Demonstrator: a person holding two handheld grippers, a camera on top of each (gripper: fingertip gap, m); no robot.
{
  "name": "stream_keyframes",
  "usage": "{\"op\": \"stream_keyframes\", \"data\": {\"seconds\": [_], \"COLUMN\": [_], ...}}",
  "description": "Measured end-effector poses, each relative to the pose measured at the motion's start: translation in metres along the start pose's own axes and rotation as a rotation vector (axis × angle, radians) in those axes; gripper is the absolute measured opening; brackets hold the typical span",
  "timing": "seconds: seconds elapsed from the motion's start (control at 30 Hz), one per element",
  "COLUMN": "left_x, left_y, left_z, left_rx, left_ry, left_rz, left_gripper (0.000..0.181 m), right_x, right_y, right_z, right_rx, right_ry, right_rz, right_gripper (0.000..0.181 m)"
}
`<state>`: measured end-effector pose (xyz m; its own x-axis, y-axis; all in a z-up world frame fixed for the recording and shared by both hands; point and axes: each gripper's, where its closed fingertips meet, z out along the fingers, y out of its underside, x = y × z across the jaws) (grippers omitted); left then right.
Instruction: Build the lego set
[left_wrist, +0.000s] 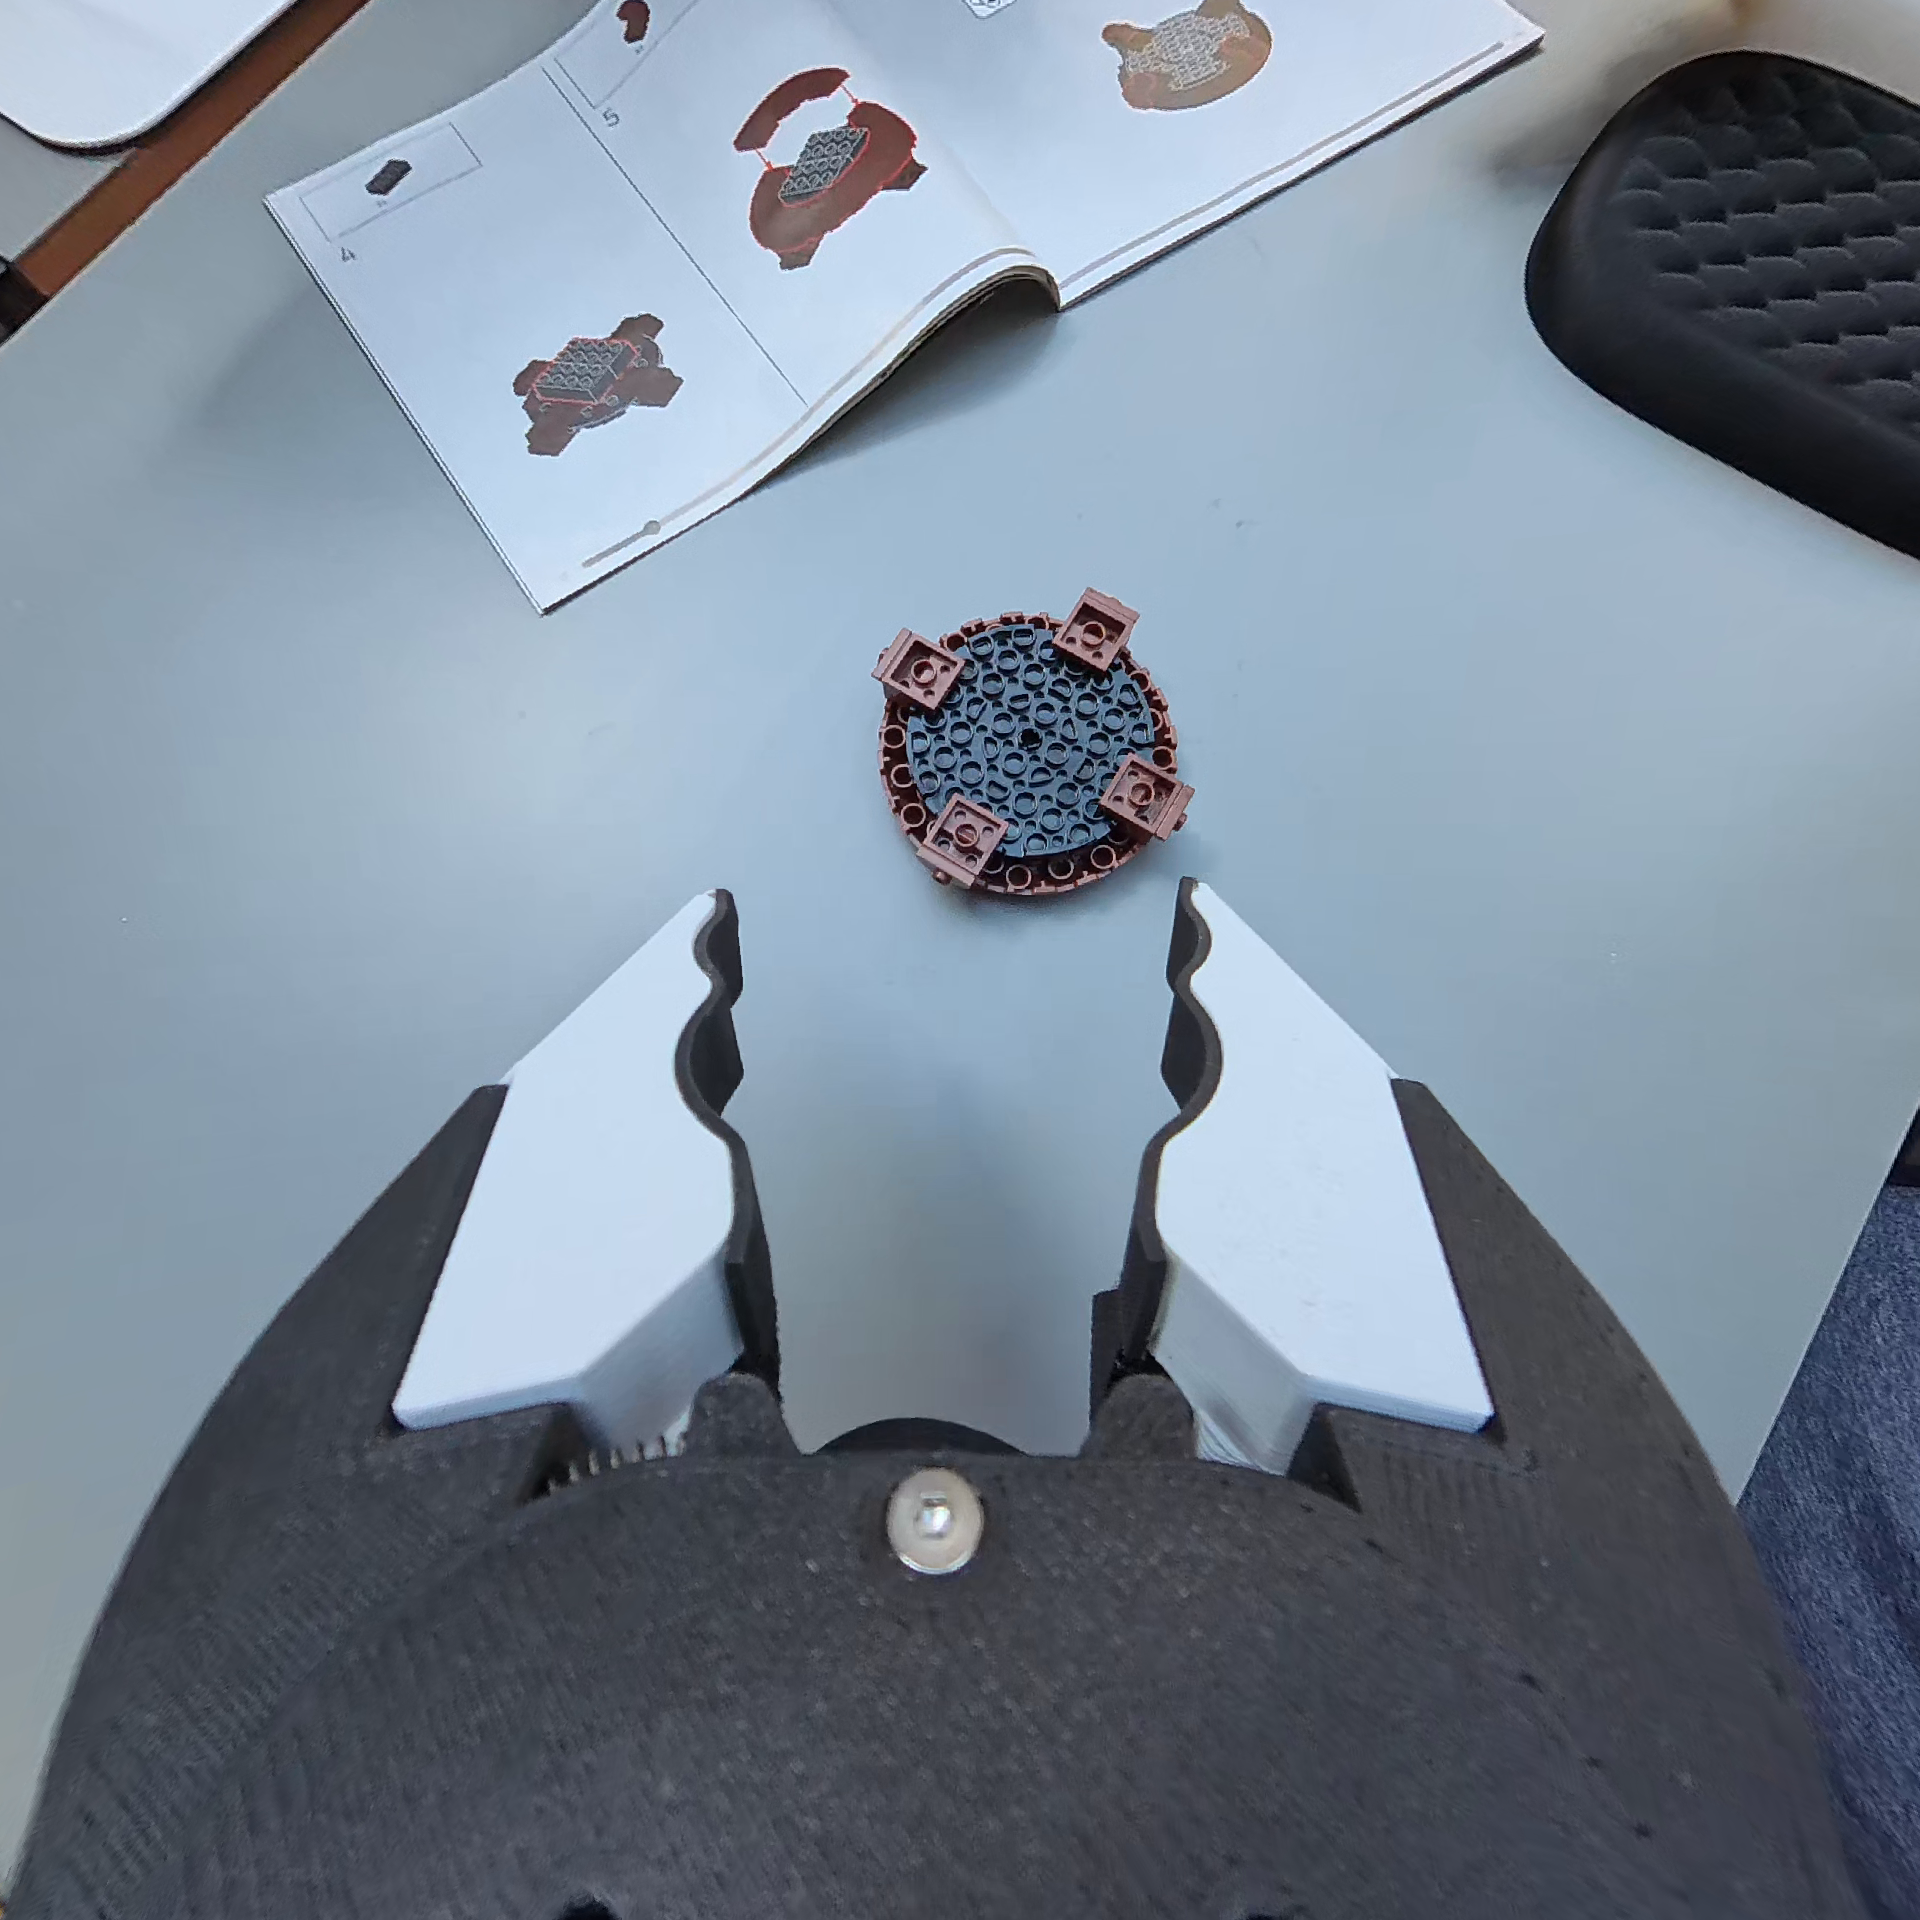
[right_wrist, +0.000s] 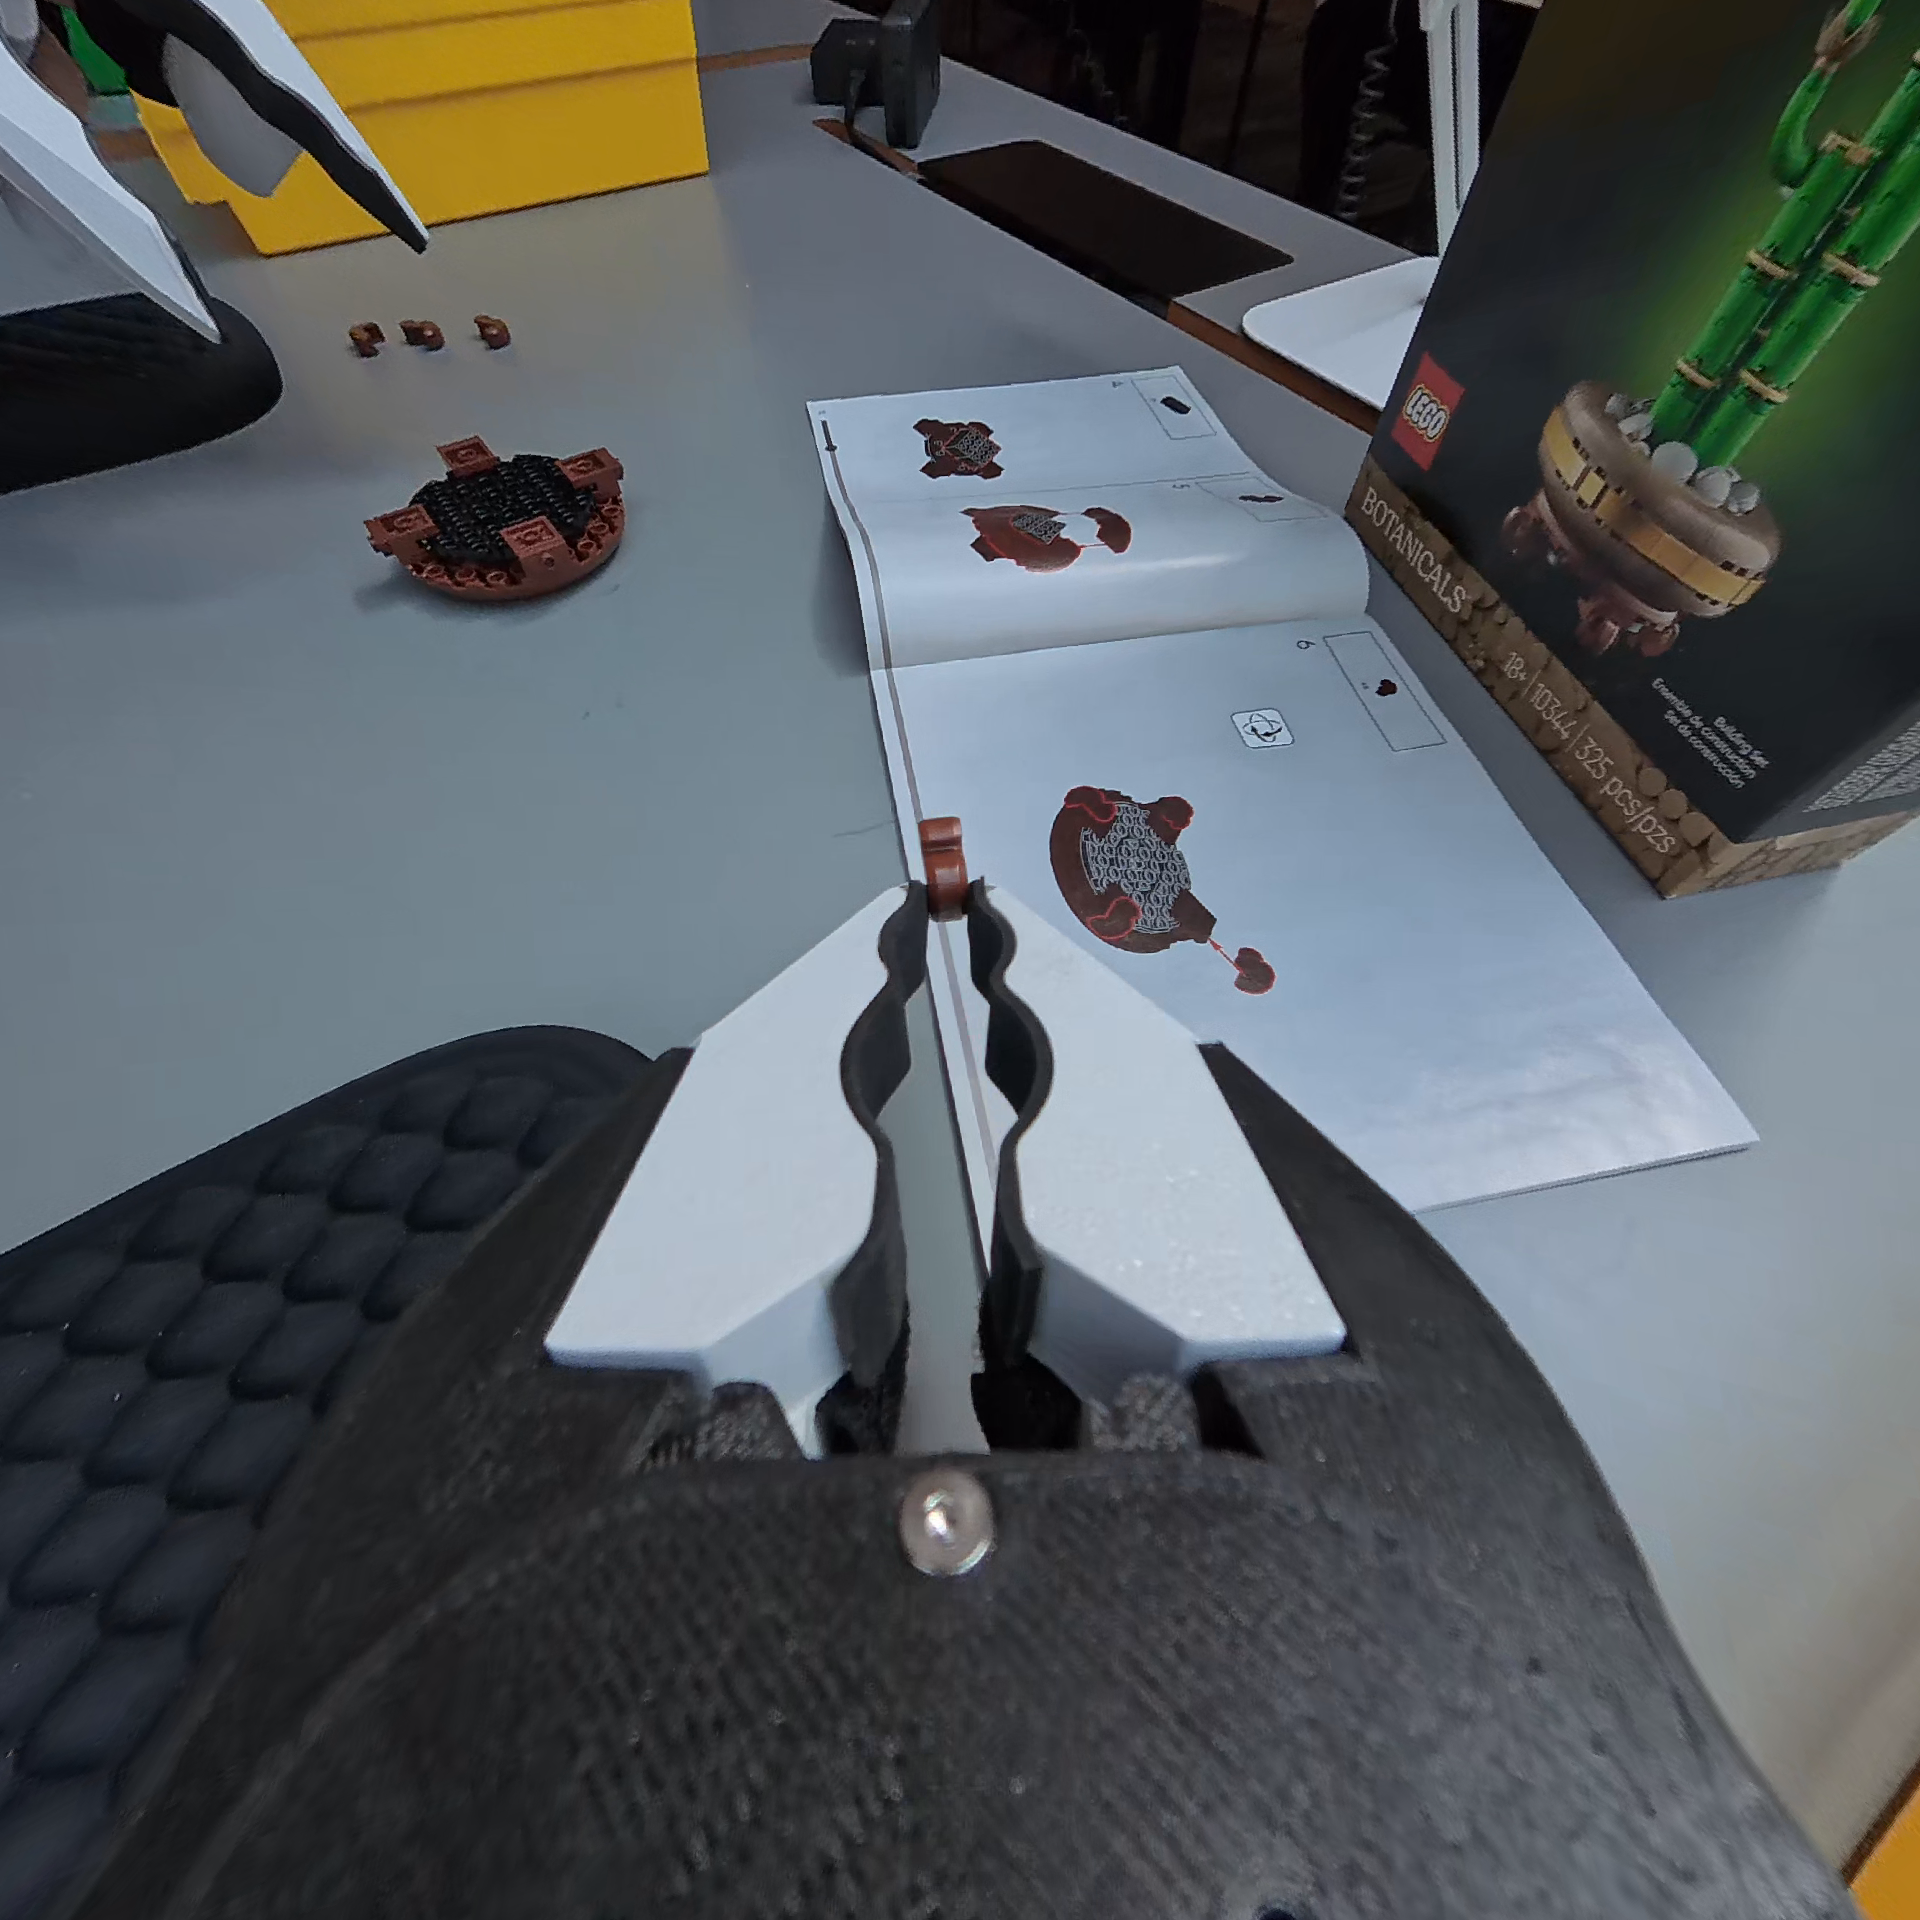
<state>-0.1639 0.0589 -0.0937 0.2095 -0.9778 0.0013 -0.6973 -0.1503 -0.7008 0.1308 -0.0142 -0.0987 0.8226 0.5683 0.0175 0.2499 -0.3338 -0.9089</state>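
A round brown and black lego base (left_wrist: 1029, 750) lies upside down on the grey table, with brown square bricks at its rim. It also shows in the right wrist view (right_wrist: 499, 522). My left gripper (left_wrist: 956, 896) is open and empty, just short of the base. It also shows in the right wrist view (right_wrist: 312, 223), above the table. My right gripper (right_wrist: 943, 891) is shut on a small brown lego piece (right_wrist: 941, 852) and holds it above the open instruction booklet (right_wrist: 1299, 914). Three small brown pieces (right_wrist: 426, 335) lie beyond the base.
The instruction booklet (left_wrist: 727, 260) lies open beyond the base. A lego box (right_wrist: 1683, 436) stands at the right. Yellow bins (right_wrist: 488, 114) stand at the back. A black padded chair part (left_wrist: 1745, 291) overlaps the table edge; it also shows in the right wrist view (right_wrist: 208, 1247). About 30 centimetres separates my left fingertips from my right.
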Motion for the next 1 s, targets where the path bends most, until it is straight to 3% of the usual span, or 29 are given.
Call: {"op": "stream_keyframes", "data": {"seconds": [0.23,0.6,1.0], "left_x": [-0.002,0.004,0.002], "left_y": [-0.003,-0.017,-0.016], "left_z": [-0.007,-0.01,-0.022], "left_rx": [0.025,0.015,0.026], "left_ry": [0.0,-0.016,-0.045], "left_rz": [-0.015,0.016,0.002], "left_gripper": [0.081,0.082,0.081], "right_x": [0.008,0.046,0.045], "right_y": [0.002,-0.009,-0.008], "right_z": [-0.002,-0.026,-0.025], "right_rx": [-0.002,0.051,0.045], "right_ry": [0.034,0.279,0.296], "right_rz": [0.009,0.004,-0.018], "right_gripper": [0.007,0.007,0.007]}}
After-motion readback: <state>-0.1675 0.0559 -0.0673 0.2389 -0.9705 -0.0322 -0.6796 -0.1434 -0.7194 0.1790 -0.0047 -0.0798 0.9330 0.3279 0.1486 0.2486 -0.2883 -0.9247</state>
